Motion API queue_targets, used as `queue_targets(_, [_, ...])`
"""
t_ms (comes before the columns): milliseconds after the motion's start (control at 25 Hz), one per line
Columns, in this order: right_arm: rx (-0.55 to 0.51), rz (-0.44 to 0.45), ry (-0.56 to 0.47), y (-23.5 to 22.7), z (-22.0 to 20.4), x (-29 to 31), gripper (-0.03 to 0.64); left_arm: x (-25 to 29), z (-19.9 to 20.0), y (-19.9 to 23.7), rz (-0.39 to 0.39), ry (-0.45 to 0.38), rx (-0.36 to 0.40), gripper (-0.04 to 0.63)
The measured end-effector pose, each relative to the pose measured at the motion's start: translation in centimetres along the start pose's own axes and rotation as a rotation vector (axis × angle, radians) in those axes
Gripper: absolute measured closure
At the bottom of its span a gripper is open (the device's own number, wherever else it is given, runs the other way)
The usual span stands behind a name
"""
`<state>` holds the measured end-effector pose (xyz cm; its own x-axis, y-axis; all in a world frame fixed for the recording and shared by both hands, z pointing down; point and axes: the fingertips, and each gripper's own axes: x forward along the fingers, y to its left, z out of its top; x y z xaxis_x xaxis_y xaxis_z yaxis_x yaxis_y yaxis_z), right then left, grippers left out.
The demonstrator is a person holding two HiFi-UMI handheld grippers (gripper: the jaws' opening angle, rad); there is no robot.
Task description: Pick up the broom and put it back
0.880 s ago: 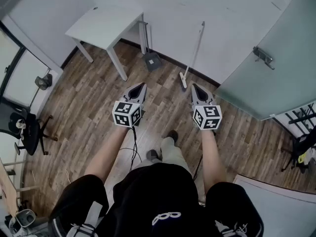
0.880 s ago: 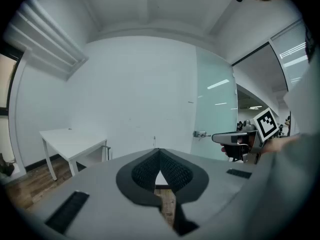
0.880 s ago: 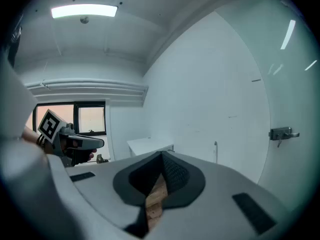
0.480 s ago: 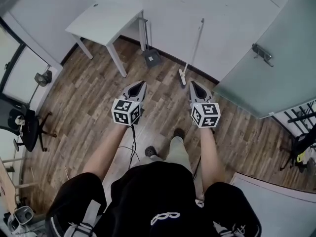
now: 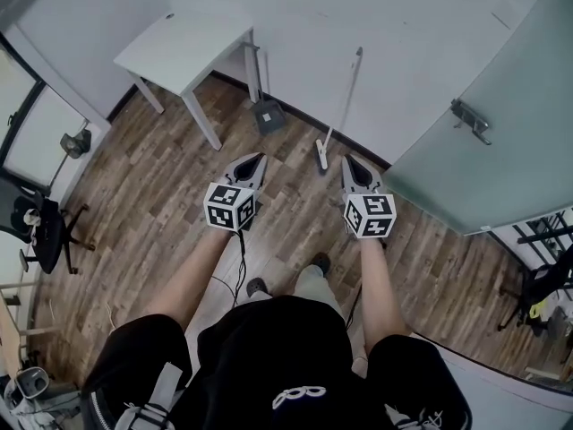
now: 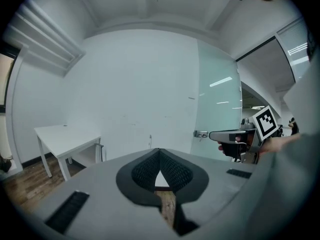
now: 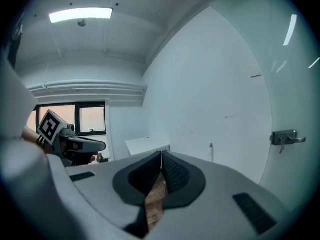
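Left gripper [image 5: 259, 158] and right gripper [image 5: 348, 160] were closed, empty, facing the wall.
The broom [image 5: 341, 97] leaned there, head on the floor just ahead of the right gripper; a dustpan [image 5: 268, 115] and white table [image 5: 183, 47] stood further left.

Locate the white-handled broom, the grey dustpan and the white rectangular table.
white-handled broom [image 5: 342, 95], head view, mid handle
grey dustpan [image 5: 269, 115], head view, pan face
white rectangular table [image 5: 183, 47], head view, bare tabletop

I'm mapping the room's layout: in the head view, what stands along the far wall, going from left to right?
white table → dustpan → broom → door handle
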<state>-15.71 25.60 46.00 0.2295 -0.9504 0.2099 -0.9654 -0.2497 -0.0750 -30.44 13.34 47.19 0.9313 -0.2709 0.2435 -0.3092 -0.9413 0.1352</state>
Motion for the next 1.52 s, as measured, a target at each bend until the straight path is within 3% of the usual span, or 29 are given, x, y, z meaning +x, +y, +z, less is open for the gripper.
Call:
queue_targets(520, [0.03,0.054,0.027,-12.9,0.2,-0.3,0.592,11.2,1.8,-7.8,0.004,-0.009,-0.027,0.577])
queue_targets(880, [0.07,0.04,-0.021,-17.3,2.2,-0.6,0.592,15.8,2.2,-11.5,-0.024,-0.008,-0.045,0.578])
queue_targets(1520, [0.009,0.068,0.011,-28.2,3.7,8.5,0.592,30.5,5.1,-9.3,0.003,-0.051,-0.054,0.578])
